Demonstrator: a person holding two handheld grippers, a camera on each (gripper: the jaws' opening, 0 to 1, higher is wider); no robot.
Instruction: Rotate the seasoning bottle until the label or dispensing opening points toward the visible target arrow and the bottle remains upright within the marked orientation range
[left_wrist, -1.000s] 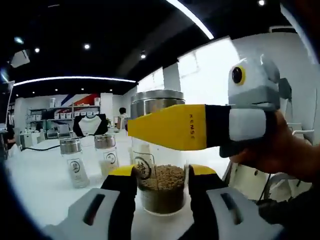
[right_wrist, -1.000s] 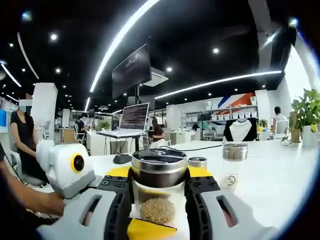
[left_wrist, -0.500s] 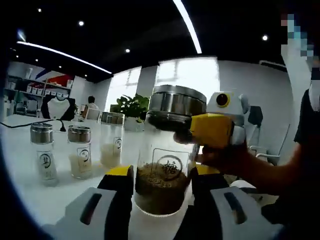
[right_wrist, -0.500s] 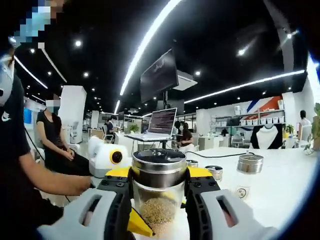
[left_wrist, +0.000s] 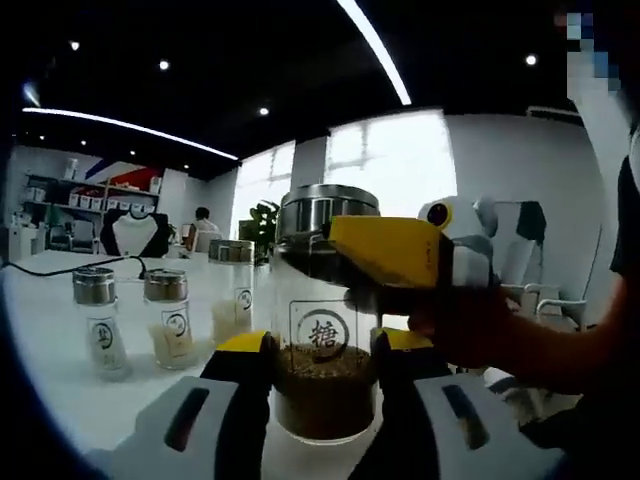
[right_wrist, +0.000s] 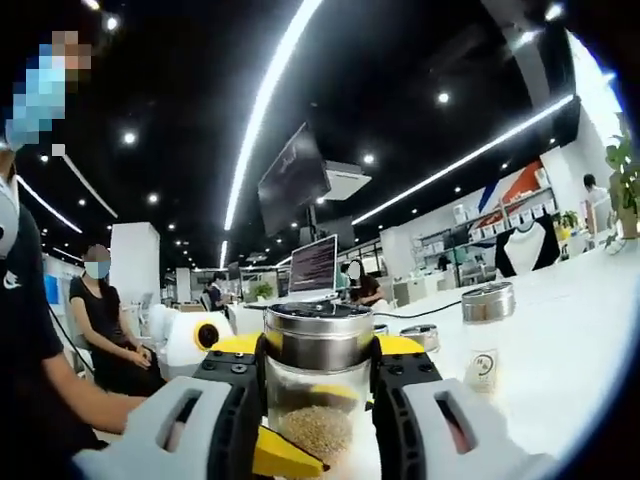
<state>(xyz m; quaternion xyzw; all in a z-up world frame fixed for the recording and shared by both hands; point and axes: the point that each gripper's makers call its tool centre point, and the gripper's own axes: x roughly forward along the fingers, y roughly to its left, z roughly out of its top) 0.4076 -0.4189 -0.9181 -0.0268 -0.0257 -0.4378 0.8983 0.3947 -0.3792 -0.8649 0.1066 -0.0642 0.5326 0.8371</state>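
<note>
1. White tabletop (left_wrist: 60, 400) in an open office carries three small steel-capped shakers (left_wrist: 100, 325).
2. Clear glass, steel-lidded seasoning bottle (left_wrist: 322, 330) stands upright; its round label now faces squarely forward, having swung from the side.
3. Left gripper (left_wrist: 322, 352) clamps the bottle's base, and right gripper (right_wrist: 318, 352) clamps the lid; alignment looks nearly reached, though no arrow is visible.

You're shooting into a blown-out window (left_wrist: 385, 165) in the left gripper view; the bottle (left_wrist: 322, 320) sits backlit and dim. Ceiling light strips (right_wrist: 262, 110) streak bright against a dark ceiling. Heavy fisheye bend at the edges, background soft, worktop (right_wrist: 560, 330) glaring white.
</note>
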